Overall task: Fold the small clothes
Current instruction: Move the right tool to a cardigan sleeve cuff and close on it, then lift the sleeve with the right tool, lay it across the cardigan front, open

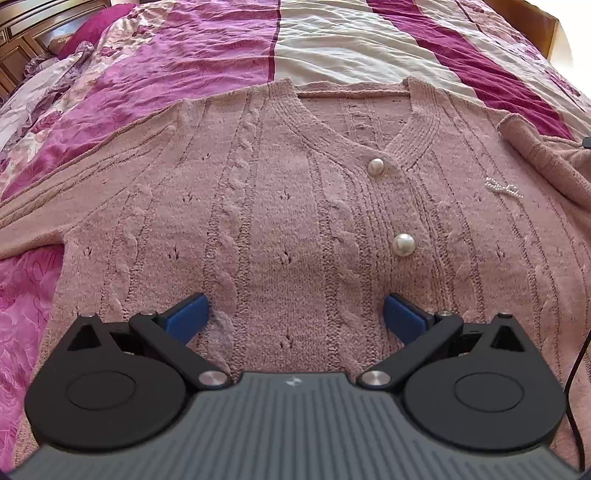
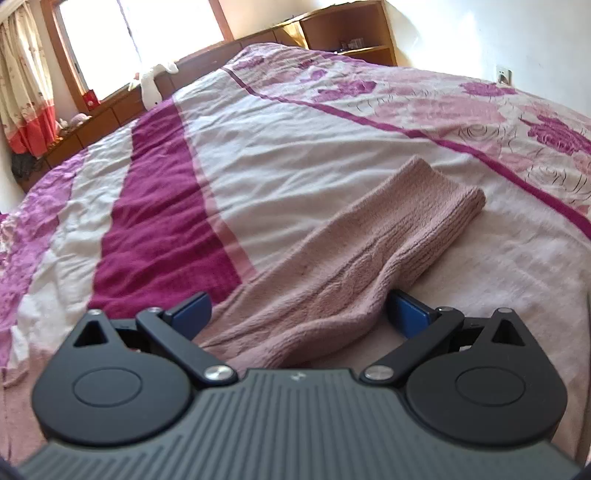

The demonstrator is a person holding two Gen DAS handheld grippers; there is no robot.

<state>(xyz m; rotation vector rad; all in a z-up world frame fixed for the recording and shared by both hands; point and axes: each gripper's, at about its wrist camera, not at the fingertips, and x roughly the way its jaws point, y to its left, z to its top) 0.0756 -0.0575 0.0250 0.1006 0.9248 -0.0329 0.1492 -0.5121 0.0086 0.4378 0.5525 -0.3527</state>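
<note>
A dusty-pink cable-knit cardigan [image 1: 280,206] with pearl buttons [image 1: 403,244] lies flat, front up, on the bedspread, neckline away from me. My left gripper [image 1: 295,317] is open just above its lower front, blue fingertips [image 1: 188,317] wide apart, holding nothing. In the right wrist view one sleeve [image 2: 369,254] stretches away to its ribbed cuff [image 2: 454,195] on the bed. My right gripper [image 2: 297,314] is open with the sleeve lying between its fingers, not clamped.
The bed is covered by a pink, magenta and cream striped floral bedspread [image 2: 184,192]. A wooden headboard with shelves [image 2: 343,33] and a window stand at the far side. A dark cable [image 1: 576,369] hangs at the right edge.
</note>
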